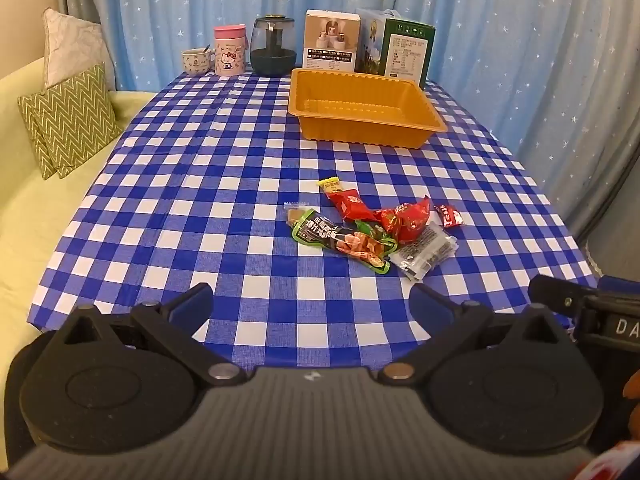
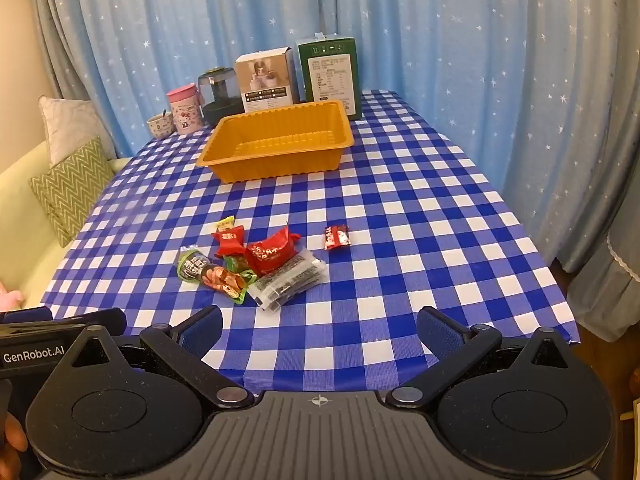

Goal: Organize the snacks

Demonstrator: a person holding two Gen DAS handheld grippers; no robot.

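A pile of snack packets lies mid-table: a green-and-black packet (image 1: 340, 240) (image 2: 212, 274), a red packet with a yellow end (image 1: 346, 200) (image 2: 230, 240), a larger red packet (image 1: 406, 218) (image 2: 272, 254), a clear-and-black packet (image 1: 424, 250) (image 2: 288, 282) and a small red candy (image 1: 449, 216) (image 2: 337, 237) lying apart. An empty orange tray (image 1: 360, 130) (image 2: 280, 168) stands beyond them. My left gripper (image 1: 312, 304) and right gripper (image 2: 320, 328) are both open and empty, held near the table's front edge, short of the pile.
At the table's back stand a mug (image 1: 196, 61), a pink Hello Kitty cup (image 1: 229, 51), a dark jar (image 1: 273, 46), a white box (image 1: 331, 40) and a green box (image 1: 404, 50). A sofa with cushions (image 1: 72, 120) is at the left. Blue curtains hang behind.
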